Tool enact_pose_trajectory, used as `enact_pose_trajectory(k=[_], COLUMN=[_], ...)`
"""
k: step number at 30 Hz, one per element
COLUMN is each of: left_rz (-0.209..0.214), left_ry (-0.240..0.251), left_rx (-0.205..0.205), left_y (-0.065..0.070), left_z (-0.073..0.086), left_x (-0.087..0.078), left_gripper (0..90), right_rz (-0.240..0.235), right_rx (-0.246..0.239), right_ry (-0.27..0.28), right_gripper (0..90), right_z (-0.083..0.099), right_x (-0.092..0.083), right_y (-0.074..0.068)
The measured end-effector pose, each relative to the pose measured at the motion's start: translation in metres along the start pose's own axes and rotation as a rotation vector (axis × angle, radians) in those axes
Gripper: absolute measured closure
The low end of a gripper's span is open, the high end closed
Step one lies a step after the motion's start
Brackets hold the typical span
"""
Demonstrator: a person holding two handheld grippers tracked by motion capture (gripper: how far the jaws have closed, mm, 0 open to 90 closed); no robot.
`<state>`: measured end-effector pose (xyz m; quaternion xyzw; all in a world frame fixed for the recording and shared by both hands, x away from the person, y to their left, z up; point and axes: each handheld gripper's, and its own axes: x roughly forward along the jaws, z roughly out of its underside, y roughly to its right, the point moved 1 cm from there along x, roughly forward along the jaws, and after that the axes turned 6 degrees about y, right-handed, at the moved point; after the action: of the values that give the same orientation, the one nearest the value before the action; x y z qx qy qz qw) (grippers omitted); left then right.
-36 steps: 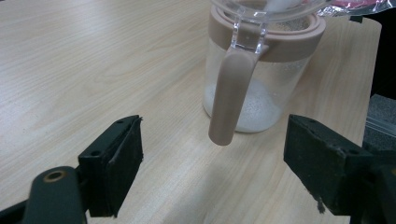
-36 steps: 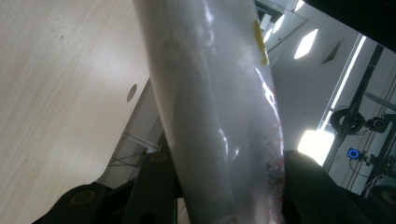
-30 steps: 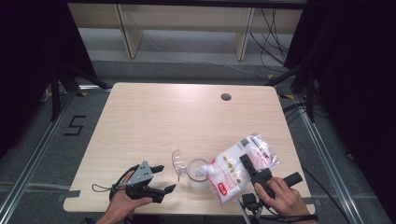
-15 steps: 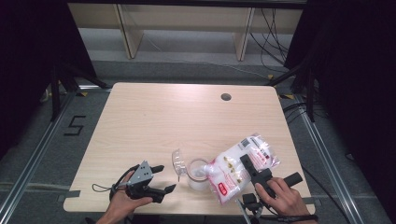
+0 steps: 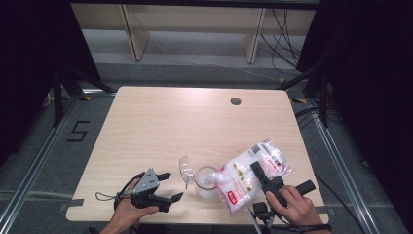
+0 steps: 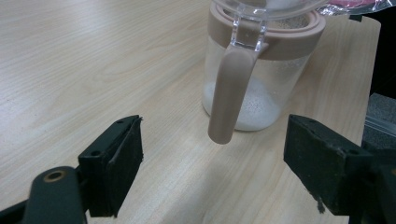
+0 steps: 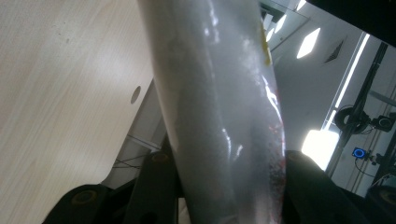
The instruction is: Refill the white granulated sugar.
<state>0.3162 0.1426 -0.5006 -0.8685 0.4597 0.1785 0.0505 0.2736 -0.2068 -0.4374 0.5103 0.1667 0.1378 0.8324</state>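
Observation:
A clear jar point(image 5: 206, 182) with a beige rim and a hinged lid point(image 5: 186, 169) swung open stands near the table's front edge. A little white powder lies in the bottom of the jar point(image 6: 254, 91), whose beige handle point(image 6: 229, 95) faces my left gripper point(image 6: 212, 163). That left gripper point(image 5: 168, 187) rests open on the table, left of the jar. My right gripper point(image 5: 263, 178) is shut on a plastic bag of white powder point(image 5: 246, 176), tilted with its lower end over the jar's mouth. The bag point(image 7: 219, 107) stands between the jaws in the right gripper view.
The wooden table point(image 5: 160, 122) has a round cable hole point(image 5: 235, 101) at the back right. Dark frame posts and floor rails surround it, and cables hang behind the table. A hand holds each gripper at the front edge.

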Motion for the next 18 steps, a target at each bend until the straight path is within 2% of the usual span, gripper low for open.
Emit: enact_pose_trajectory(k=[18], left_rz=[0.000], left_ry=[-0.003], left_rx=[0.004], left_y=[-0.0004], left_z=[-0.0004], left_x=[-0.0009], left_gripper=[19.4], right_rz=[0.003], right_rx=[0.000], right_ry=[0.001], right_gripper=[69.6], right_z=[-0.0001], right_x=[-0.0001], right_y=[0.0000])
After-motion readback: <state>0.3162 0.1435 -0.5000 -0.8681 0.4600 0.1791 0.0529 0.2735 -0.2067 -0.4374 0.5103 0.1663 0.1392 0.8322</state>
